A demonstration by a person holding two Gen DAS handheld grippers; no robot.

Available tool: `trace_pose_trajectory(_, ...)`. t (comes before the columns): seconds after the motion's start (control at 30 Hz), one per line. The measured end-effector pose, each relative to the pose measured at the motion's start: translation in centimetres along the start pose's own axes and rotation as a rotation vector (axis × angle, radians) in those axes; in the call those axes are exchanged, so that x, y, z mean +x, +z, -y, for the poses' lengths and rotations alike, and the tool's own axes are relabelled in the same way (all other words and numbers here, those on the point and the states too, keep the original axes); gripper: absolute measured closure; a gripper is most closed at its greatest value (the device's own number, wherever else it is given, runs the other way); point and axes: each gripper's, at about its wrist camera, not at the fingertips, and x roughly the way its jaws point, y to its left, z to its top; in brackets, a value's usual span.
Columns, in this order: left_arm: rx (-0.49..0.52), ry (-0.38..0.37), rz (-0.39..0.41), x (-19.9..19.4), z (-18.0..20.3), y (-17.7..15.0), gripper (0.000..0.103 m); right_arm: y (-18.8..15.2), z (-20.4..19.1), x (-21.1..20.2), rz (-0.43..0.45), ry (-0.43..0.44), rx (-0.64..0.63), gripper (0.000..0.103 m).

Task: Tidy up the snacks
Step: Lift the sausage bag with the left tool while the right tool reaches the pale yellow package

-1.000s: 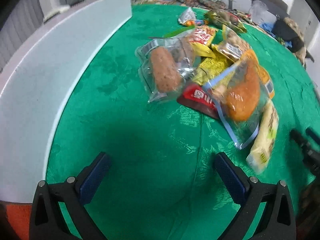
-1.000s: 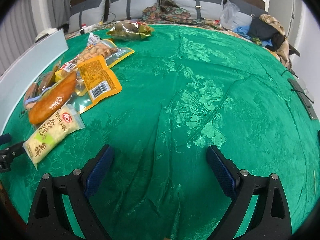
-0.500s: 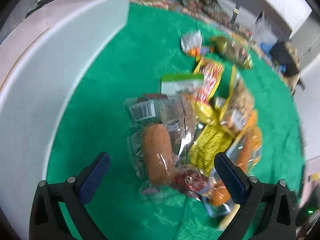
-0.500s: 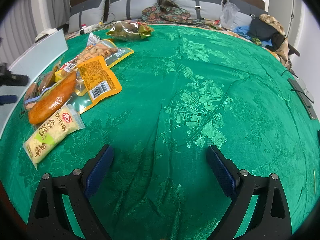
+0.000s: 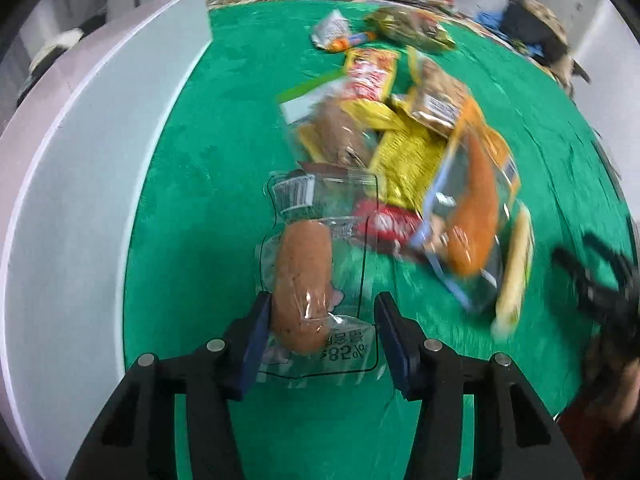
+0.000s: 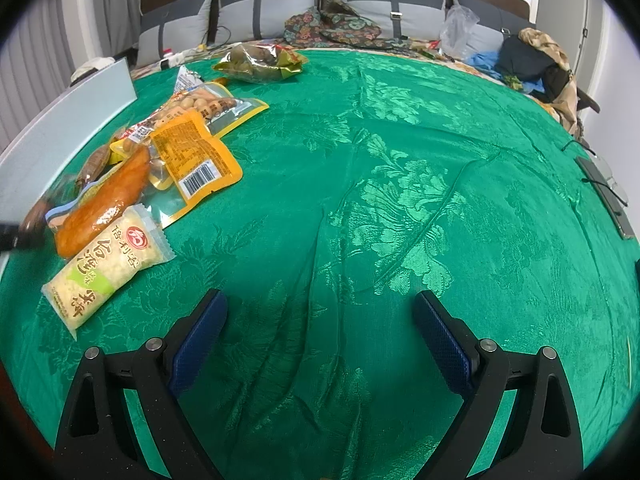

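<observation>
A clear pack with a brown sausage [image 5: 304,288] sits between the blue pads of my left gripper [image 5: 322,304]. Its jaws are closing: the left pad touches the sausage and the right pad meets the pack's edge. The pack hangs nearer the camera than the snack pile [image 5: 404,168] on the green cloth [image 6: 400,200]. That pile holds an orange meat pack [image 6: 108,196], a cream pack [image 6: 108,268] and an orange pouch [image 6: 192,156]. My right gripper [image 6: 320,308] stands open over bare cloth, nothing between its fingers.
A white board [image 5: 80,184] runs along the left of the cloth. A greenish bag [image 6: 260,62] lies at the far edge. Cushions, clothes and a plastic bag [image 6: 458,30] crowd the back. Flat dark devices [image 6: 604,188] lie at the right edge.
My left gripper moved from bare cloth over the pile, narrowed from wide open around the sausage pack, and drew it clear of the pile. The right gripper kept still.
</observation>
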Motion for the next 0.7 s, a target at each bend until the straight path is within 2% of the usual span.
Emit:
trace_pose_trajectory(0.1, 0.021, 0.018, 0.016, 0.0, 0.5, -0.5, 0.044, 0.0, 0.0, 0.0, 0.0, 0.0, 0.0, 0.007)
trace_pose_trajectory(0.13, 0.017, 0.025, 0.024, 0.1, 0.8, -0.7, 0.038, -0.1, 0.0, -0.1, 0.0, 0.0, 0.0, 0.007)
trace_pose_trajectory(0.17, 0.003, 0.029, 0.026, 0.3, 0.7, -0.7, 0.03, -0.1, 0.0, -0.1, 0.0, 0.0, 0.0, 0.007)
trace_pose_trajectory(0.3, -0.055, 0.031, 0.057, 1.0, 0.4, -1.4, 0.019, 0.0, 0.0, 0.0, 0.0, 0.0, 0.0, 0.007)
trace_pose_trajectory(0.47, -0.08, 0.08, 0.082, 1.6, 0.4, -1.9, 0.003, -0.1, 0.0, -0.1, 0.0, 0.0, 0.0, 0.007)
trace_pose_trajectory(0.57, -0.107, 0.079, 0.087, 1.4, -0.3, -2.0, 0.003, 0.0, 0.0, -0.1, 0.0, 0.0, 0.0, 0.007)
trace_pose_trajectory(0.7, -0.149, 0.032, 0.082, 0.8, -1.7, -2.2, 0.003, 0.0, 0.0, 0.0, 0.0, 0.0, 0.0, 0.007)
